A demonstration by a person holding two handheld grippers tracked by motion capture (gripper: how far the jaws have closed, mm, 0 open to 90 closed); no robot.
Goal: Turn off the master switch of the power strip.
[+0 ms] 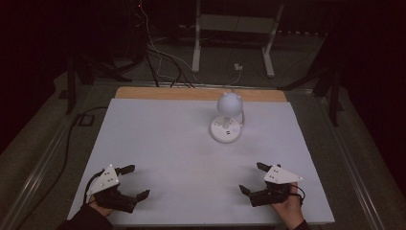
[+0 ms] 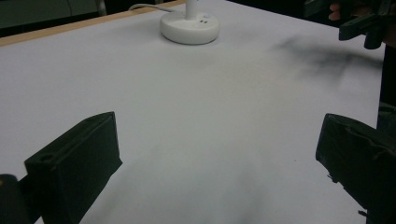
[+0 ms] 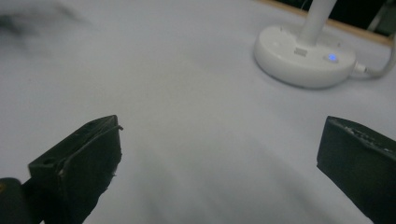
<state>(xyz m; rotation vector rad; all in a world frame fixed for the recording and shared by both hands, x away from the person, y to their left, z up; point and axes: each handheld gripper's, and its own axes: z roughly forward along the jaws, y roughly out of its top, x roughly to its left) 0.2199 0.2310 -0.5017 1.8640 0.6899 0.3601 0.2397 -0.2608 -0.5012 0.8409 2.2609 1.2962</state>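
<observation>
Fingers released on left gripper (image 1: 134,182), right gripper (image 1: 253,178); near table (image 1: 158,143) front edge; lamp (image 1: 227,120) well apart.

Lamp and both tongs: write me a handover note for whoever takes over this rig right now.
Left tongs: open, empty, low over the near left of the table.
Right tongs: open, empty, low over the near right.
Lamp: white, round head on a round base, upright at the far middle of the table, its cable running off the far edge. A small blue light shows on its base in the right gripper view.
Done: nothing visible; the lamp is untouched.
Left: probably reach forward to the lamp; the right tongs look a little closer to it.
</observation>
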